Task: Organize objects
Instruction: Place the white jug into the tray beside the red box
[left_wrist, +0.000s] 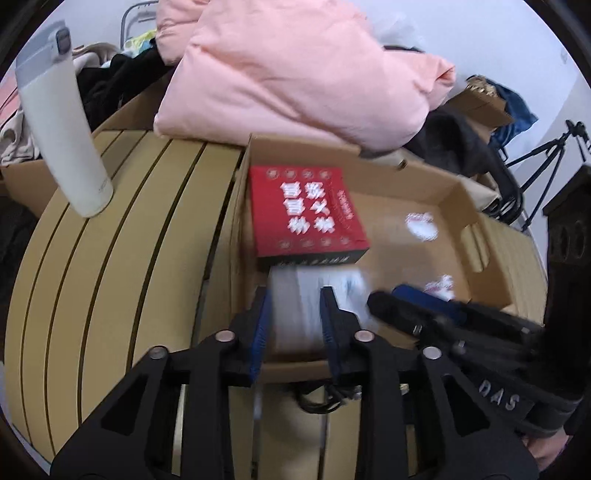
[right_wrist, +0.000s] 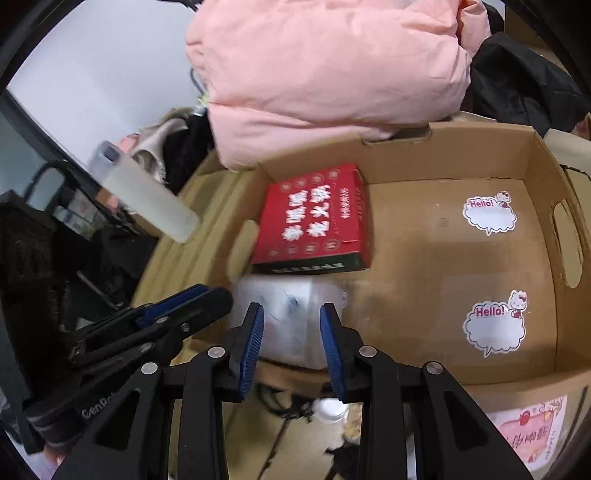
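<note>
A red box with white characters (left_wrist: 306, 210) (right_wrist: 314, 218) lies flat in the far left corner of an open cardboard box (left_wrist: 461, 206) (right_wrist: 535, 166). In front of it, by the near wall, lies a blurred white packet (left_wrist: 306, 284) (right_wrist: 280, 295). My left gripper (left_wrist: 295, 295) hovers over the near left corner with its blue pads a little apart and nothing pressed between them. My right gripper (right_wrist: 291, 308) hangs beside it over the same packet, also slightly open and holding nothing. Each gripper shows in the other's view, the right gripper (left_wrist: 391, 299) and the left gripper (right_wrist: 207, 291).
A white flask (left_wrist: 62, 122) (right_wrist: 147, 192) stands on a tan slatted surface (left_wrist: 129, 240) left of the cardboard box. A pink padded garment (left_wrist: 295, 70) (right_wrist: 332, 74) overhangs the box's far wall. Dark clothes and a tripod (left_wrist: 546, 155) lie beyond. Two "Hello!" stickers (right_wrist: 491, 214) mark the box floor.
</note>
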